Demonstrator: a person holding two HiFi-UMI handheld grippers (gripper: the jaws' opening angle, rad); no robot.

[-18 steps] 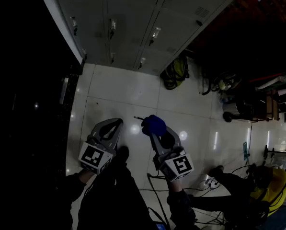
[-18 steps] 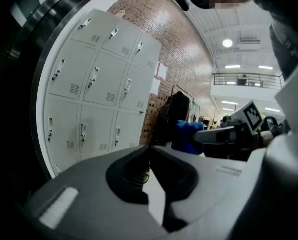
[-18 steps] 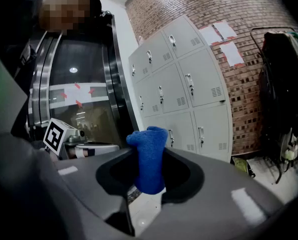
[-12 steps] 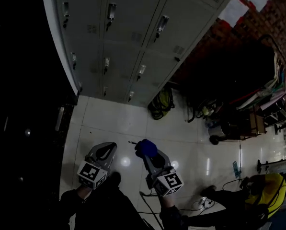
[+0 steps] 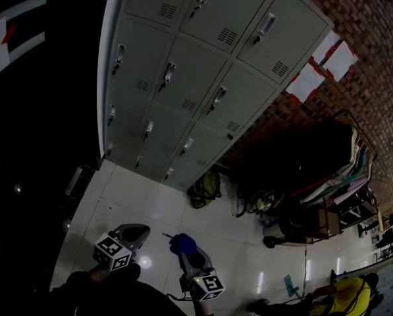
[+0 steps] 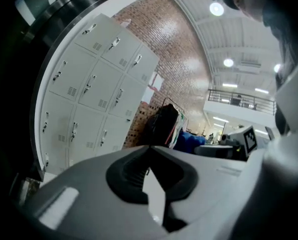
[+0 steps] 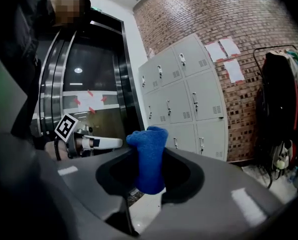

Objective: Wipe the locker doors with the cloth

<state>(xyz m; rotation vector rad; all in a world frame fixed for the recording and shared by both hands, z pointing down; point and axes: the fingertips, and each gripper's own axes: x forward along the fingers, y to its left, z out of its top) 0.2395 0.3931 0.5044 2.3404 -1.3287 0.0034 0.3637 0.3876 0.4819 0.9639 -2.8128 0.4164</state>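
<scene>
You clamped the cloth (image 7: pixel 149 156) in the right hand-held gripper (image 5: pixel 187 253), ready for the locker doors (image 5: pixel 196 78); the left hand-held gripper (image 6: pixel 149 150) was clenched, empty.

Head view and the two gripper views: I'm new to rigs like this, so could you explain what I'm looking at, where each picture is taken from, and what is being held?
There is no robot here. A person holds a hand-held claw in each hand. The head view comes from a camera on the person's head that looks steeply down. It shows both claws at the bottom, above a pale tiled floor. Ahead stand the grey lockers, next to a brick wall.

Each of the other two pictures comes from a camera that rides on one claw and looks along its jaws. The left claw is shut, with nothing between its jaws. The right claw is shut on a blue cloth, which sticks up from between its jaws. The cloth is well away from the lockers, so no door is being wiped at this moment.
</scene>
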